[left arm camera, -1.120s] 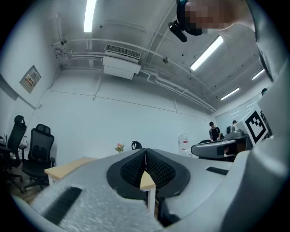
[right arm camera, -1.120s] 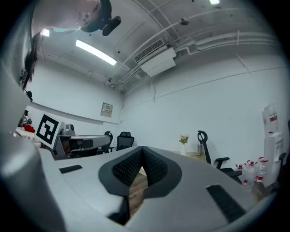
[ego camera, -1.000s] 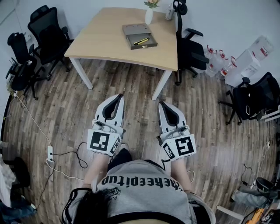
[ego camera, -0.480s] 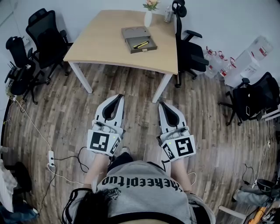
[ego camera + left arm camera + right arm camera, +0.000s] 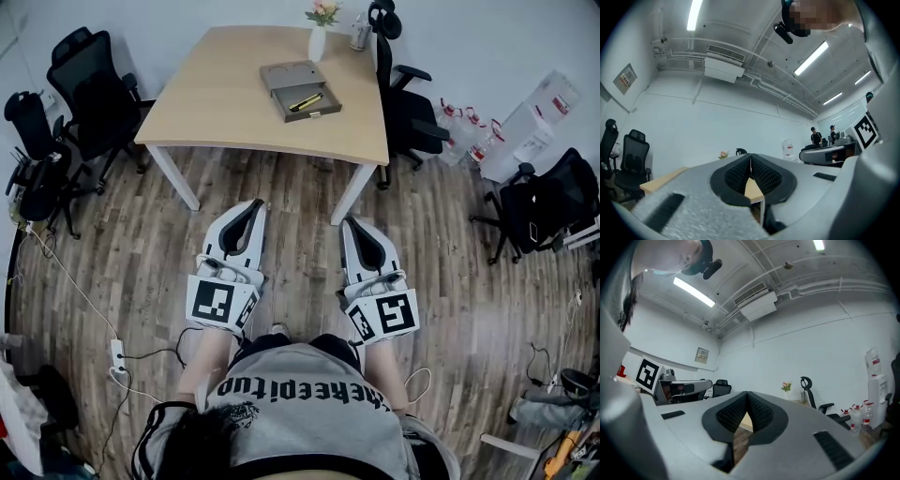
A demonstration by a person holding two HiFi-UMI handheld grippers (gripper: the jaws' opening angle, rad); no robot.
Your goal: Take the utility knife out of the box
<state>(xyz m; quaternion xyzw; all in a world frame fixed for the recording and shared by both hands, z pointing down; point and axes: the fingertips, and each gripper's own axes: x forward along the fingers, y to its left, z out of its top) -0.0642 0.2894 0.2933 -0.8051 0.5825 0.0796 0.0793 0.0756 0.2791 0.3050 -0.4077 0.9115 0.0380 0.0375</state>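
A grey box (image 5: 298,89) lies on the wooden table (image 5: 216,98), its drawer pulled out toward me. Inside the drawer lies a yellow and black utility knife (image 5: 307,100). My left gripper (image 5: 255,205) and right gripper (image 5: 353,223) are held level over the floor, well short of the table. In both gripper views the black pads meet tip to tip with nothing between them. The left gripper (image 5: 750,157) faces the table edge (image 5: 665,179). Past the right gripper (image 5: 747,396) I see flowers (image 5: 787,386) on the table.
A vase of flowers (image 5: 320,30) and a cup (image 5: 361,30) stand at the table's far edge. Black office chairs (image 5: 92,89) stand left, another (image 5: 405,98) right of the table. Water bottles (image 5: 466,136) and a box sit at right. Cables and a power strip (image 5: 119,354) lie on the floor.
The table and box have come a little lower and closer in the head view as I walk toward them. Both grippers stay shut and side by side.
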